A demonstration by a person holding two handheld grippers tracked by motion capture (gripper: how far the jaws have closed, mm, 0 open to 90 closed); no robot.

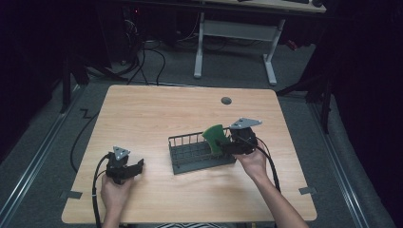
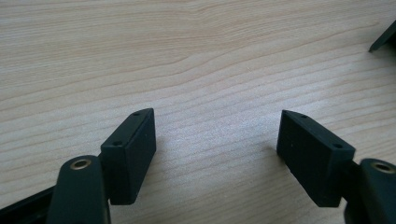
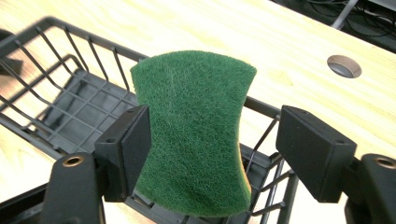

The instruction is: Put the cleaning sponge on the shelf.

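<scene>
Desk [image 1: 157, 109] of pale wood lies under both my tools. Dark wire basket [image 1: 190, 154] sits just left of my right tool [image 3: 212, 140], whose jaws stand apart, the green scouring sponge [image 3: 196, 126] leaning against one. My left tool [image 2: 217, 140] gapes empty.

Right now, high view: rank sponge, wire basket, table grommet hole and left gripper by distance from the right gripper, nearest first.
1. Green sponge: between the open jaws of the right gripper, over the basket's right end.
2. Wire basket: just left of it, on the table.
3. Grommet hole: beyond it, toward the table's far edge.
4. Left gripper: far left, near the front edge.
</scene>
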